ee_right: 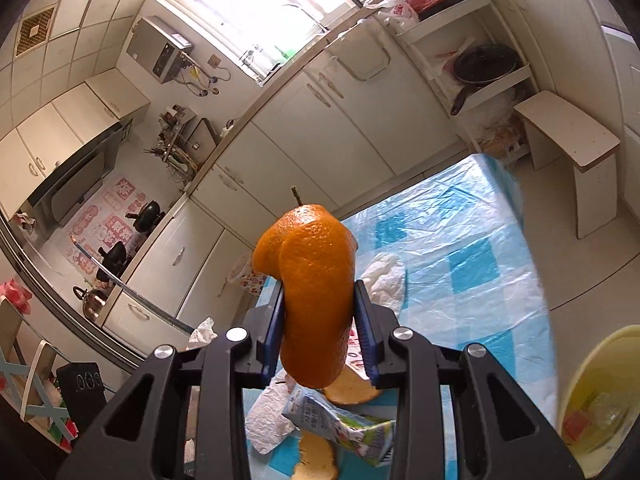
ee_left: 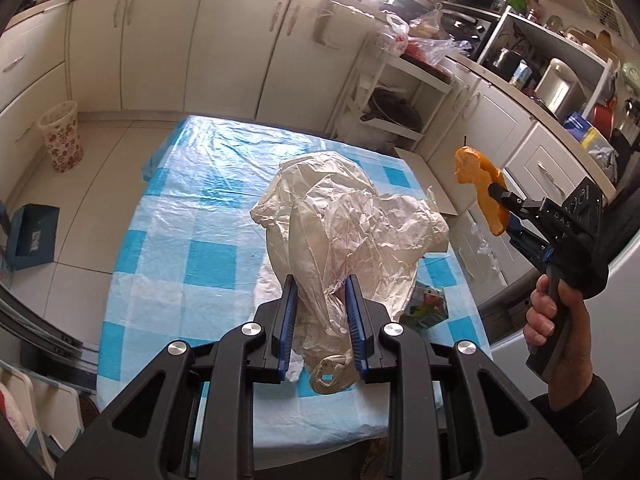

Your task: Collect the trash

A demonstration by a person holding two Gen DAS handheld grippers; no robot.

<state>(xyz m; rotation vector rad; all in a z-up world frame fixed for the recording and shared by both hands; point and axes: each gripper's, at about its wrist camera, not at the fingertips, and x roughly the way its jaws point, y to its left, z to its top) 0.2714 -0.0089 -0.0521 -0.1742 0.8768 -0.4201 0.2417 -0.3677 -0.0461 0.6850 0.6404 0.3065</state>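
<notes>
Kitchen, blue-white checked plastic tablecloth (ee_left: 192, 216). L gripper (ee_left: 320, 304) clamped crumpled translucent white plastic bag (ee_left: 340, 216), bag mouth unseen. R gripper (ee_right: 319, 312) pinched curled orange peel (ee_right: 312, 280), upright, at bag's 2 o'clock, well apart.

crinkly thin plastic bag (ee_left: 344, 220), dimpled glossy orange peel (ee_right: 316, 280), prob. plastic tablecloth (ee_left: 180, 208)

Both grippers are matte black linkage frames with round silver screw heads and blue ribbed pads (ee_left: 289, 312) inside the fingers. At the right of the left-wrist frame, the right gripper (ee_left: 498, 194) bears pale lettering, perhaps "DAS", above a dark handle; the hand (ee_left: 548, 312) shows a dark sleeve cuff.
</notes>
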